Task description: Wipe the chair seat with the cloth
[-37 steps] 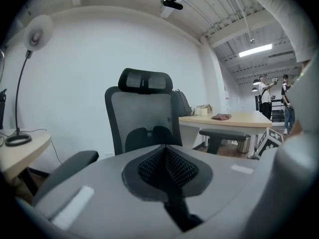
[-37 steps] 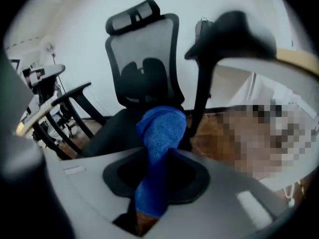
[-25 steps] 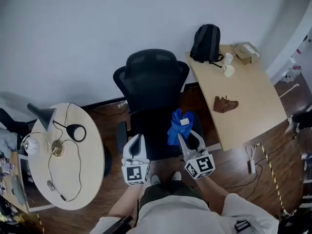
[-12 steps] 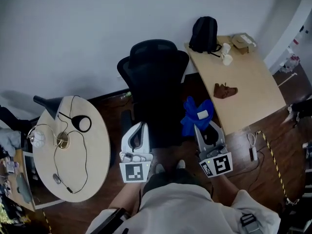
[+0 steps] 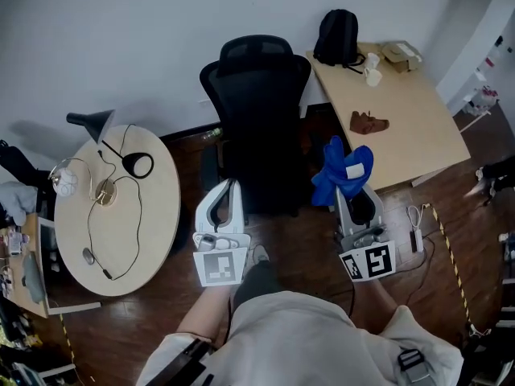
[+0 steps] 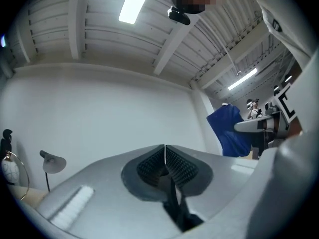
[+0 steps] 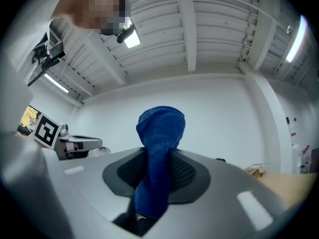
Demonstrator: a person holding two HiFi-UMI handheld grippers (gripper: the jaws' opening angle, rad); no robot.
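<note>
Nearest: one person, seen from above, pale shirt, one tool in each hand. Two grippers in all, each with one marker cube at its near end.

Left gripper (image 5: 228,187): jaws pressed together, pads meeting along a thin line, nothing between them. Its tip lies over the front left edge of the chair seat (image 5: 261,179) as seen from above. Its own view looks up at white wall and ceiling beams.

Right gripper (image 5: 348,193): jaws clamped on one blue cloth (image 5: 343,170). The cloth stands up out of the jaws in a bunched fold, with one small white tag showing on it. From above it sits off the right side of the seat, over dark wood floor (image 5: 306,240), between the chair and the desk. It is not on the seat. The right gripper view shows it against the wall and ceiling.

Middle: one black office chair (image 5: 256,87) with a mesh back and a headrest, backed toward the wall.

Left of the chair: one round pale table (image 5: 153,232) carrying one black desk lamp (image 5: 95,122) and a looping cable.

Right of the chair: one rectangular wooden desk (image 5: 410,139). On it sits one brown crumpled item (image 5: 368,122). At the far end are one black backpack (image 5: 336,35) and one small cardboard box (image 5: 400,52).

Farthest: plain white wall (image 5: 121,39).
</note>
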